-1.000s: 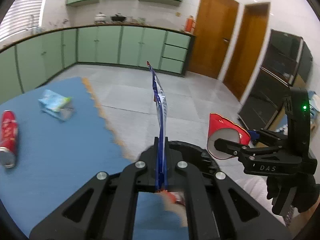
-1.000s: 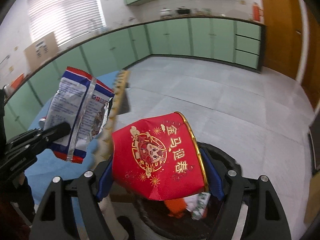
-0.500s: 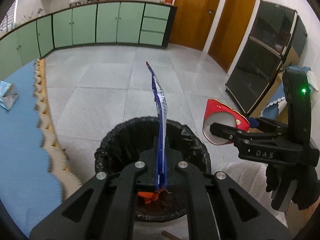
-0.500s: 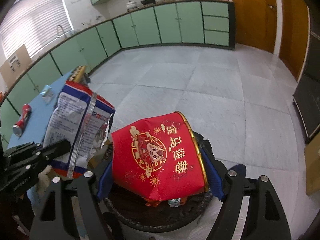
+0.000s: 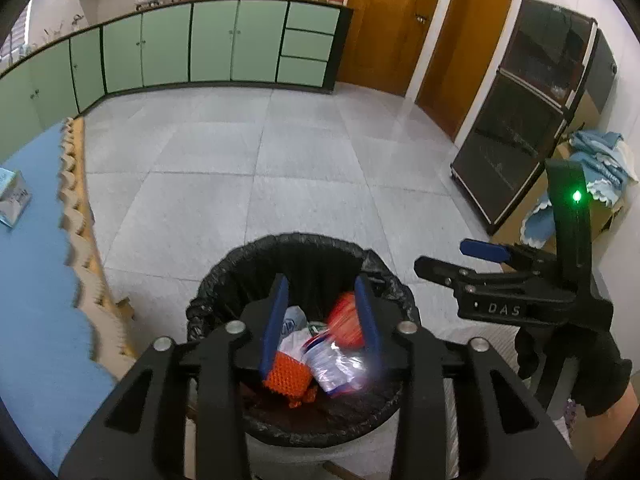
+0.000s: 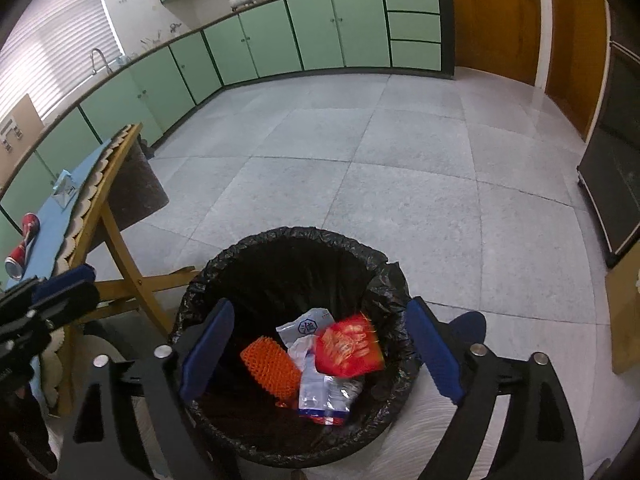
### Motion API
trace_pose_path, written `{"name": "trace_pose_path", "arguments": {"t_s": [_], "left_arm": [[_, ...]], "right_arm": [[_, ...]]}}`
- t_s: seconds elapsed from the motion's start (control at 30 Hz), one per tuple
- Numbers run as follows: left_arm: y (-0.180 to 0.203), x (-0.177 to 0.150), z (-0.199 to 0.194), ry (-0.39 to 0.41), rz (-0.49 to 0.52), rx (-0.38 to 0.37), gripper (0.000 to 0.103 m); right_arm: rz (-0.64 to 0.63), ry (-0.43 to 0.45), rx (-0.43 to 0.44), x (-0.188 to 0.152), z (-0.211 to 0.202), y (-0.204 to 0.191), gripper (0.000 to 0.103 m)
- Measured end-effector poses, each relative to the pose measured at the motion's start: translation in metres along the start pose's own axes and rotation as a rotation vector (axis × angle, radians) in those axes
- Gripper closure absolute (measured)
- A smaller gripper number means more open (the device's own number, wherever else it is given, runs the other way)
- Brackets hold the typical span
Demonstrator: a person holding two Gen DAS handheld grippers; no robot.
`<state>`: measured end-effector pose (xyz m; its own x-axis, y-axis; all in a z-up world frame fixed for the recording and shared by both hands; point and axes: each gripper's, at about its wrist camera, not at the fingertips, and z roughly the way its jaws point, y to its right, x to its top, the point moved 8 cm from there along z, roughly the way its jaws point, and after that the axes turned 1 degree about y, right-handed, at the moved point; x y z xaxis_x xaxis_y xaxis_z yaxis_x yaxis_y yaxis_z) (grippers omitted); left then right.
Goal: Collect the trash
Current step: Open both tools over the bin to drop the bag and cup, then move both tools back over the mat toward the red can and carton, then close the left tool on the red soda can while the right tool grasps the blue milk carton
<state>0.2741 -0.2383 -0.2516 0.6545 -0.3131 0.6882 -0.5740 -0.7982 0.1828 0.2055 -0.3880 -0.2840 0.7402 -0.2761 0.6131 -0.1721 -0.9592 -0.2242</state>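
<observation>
A bin lined with a black bag stands on the tiled floor below both grippers. Inside lie the red paper cup, the blue-and-white snack bag, an orange mesh piece and a white wrapper. My left gripper is open and empty above the bin. My right gripper is open wide and empty above the bin; it also shows in the left wrist view.
A table with a blue mat stands to the left on wooden legs. On it lie a red can and a small carton. Green cabinets line the far wall. A dark cabinet stands right.
Both grippers have opened over the bin. The snack bag has dropped from the left one and the red cup from the right one; both now lie in the bin.
</observation>
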Motion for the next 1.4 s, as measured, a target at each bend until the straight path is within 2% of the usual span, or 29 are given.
{"name": "trace_pose_path", "arguments": {"t_s": [0.27, 0.53, 0.7, 0.87, 1.03, 1.17, 1.27, 1.4], "left_arm": [[-0.013, 0.032, -0.063, 0.137, -0.005, 0.054, 0.050], [-0.053, 0.054, -0.132, 0.275, -0.056, 0.145, 0.039], [-0.098, 0.057, -0.167, 0.339, -0.113, 0.240, 0.033], [-0.156, 0.047, -0.188, 0.357, -0.183, 0.349, 0.029], [-0.244, 0.021, -0.213, 0.350, -0.279, 0.545, 0.026], [-0.303, -0.001, -0.226, 0.324, -0.375, 0.652, 0.026], [-0.331, -0.015, -0.231, 0.305, -0.420, 0.693, 0.026], [-0.354, -0.023, -0.224, 0.273, -0.451, 0.693, 0.026]], "right_arm": [[-0.001, 0.121, 0.077, 0.029, -0.039, -0.037, 0.006], [-0.086, 0.251, 0.172, 0.068, -0.072, -0.115, 0.006], [-0.143, 0.300, 0.238, 0.087, -0.074, -0.172, 0.006], [-0.225, 0.298, 0.286, 0.095, -0.057, -0.232, 0.006], [-0.303, 0.279, 0.333, 0.092, -0.035, -0.289, 0.006], [-0.333, 0.259, 0.366, 0.085, -0.017, -0.326, 0.006], [-0.348, 0.247, 0.375, 0.083, -0.002, -0.346, 0.006], [-0.358, 0.232, 0.378, 0.085, 0.016, -0.367, 0.006]]}}
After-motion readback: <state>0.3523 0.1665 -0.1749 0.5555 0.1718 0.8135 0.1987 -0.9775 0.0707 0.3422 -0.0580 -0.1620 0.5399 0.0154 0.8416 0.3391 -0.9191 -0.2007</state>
